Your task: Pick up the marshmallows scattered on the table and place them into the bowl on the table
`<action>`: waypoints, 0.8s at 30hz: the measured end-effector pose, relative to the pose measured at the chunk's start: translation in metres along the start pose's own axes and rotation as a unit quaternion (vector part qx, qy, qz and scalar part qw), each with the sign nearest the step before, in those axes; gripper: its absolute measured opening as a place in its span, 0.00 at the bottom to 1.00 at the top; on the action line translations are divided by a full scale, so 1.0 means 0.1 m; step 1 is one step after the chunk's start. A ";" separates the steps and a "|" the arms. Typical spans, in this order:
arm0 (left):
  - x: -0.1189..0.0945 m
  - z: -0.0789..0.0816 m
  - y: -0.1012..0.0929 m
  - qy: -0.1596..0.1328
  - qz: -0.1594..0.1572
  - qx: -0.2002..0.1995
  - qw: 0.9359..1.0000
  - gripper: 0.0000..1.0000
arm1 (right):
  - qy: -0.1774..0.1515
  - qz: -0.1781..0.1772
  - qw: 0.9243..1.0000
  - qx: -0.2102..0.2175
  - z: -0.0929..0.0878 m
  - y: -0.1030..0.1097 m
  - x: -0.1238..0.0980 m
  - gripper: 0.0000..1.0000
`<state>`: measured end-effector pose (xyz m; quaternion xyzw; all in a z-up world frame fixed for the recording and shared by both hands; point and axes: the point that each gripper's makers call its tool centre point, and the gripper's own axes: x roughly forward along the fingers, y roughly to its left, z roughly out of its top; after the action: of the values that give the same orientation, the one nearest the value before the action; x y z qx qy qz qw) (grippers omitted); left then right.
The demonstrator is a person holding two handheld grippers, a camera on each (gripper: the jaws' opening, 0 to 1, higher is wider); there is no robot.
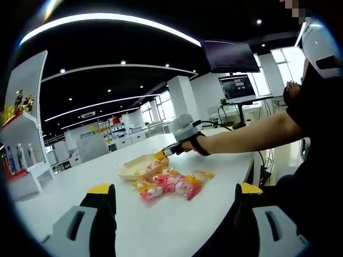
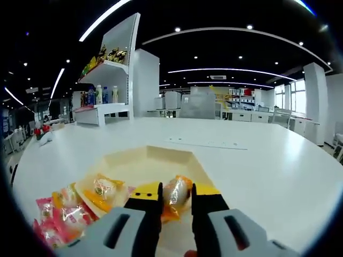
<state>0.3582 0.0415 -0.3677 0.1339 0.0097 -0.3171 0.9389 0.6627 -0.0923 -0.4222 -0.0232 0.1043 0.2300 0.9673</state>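
Note:
A shallow beige bowl sits on the white table with several wrapped marshmallows piled beside it. My left gripper hangs back from the pile, open wide, nothing between its jaws. In the left gripper view the right gripper reaches over the bowl's far rim in a person's hand. In the right gripper view my right gripper is shut on a wrapped marshmallow, just above the near rim of the bowl. More marshmallow packets lie to the left; one rests on the rim.
The person's forearm stretches across the table from the right. A white shelf with bottles stands beyond the table's far left. A monitor on a stand is behind the table. Bare tabletop spreads past the bowl.

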 end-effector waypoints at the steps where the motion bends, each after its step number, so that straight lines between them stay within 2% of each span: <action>1: 0.00 0.02 -0.02 -0.005 -0.006 -0.004 1.000 0.91 | -0.001 0.001 1.000 0.000 0.00 0.00 0.00 0.19; 4: 0.00 0.07 -0.06 -0.016 -0.015 -0.009 1.000 0.92 | -0.002 0.001 1.000 0.000 0.00 0.00 0.00 0.19; 8: 0.01 0.04 -0.06 -0.008 -0.015 -0.003 1.000 0.93 | -0.006 0.001 1.000 -0.023 0.00 0.02 0.01 0.20; 20: 0.00 -0.02 -0.07 0.003 -0.012 0.000 1.000 0.93 | -0.006 0.002 0.999 -0.037 -0.01 0.01 0.01 0.20; 24: 0.00 -0.01 -0.06 0.003 -0.011 0.002 1.000 0.93 | -0.007 0.000 0.997 -0.073 -0.02 0.02 0.01 0.21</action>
<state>0.3546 0.0372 -0.3706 0.1367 0.0130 -0.3266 0.9351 0.6621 -0.0908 -0.4246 -0.0924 0.0804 0.2370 0.9638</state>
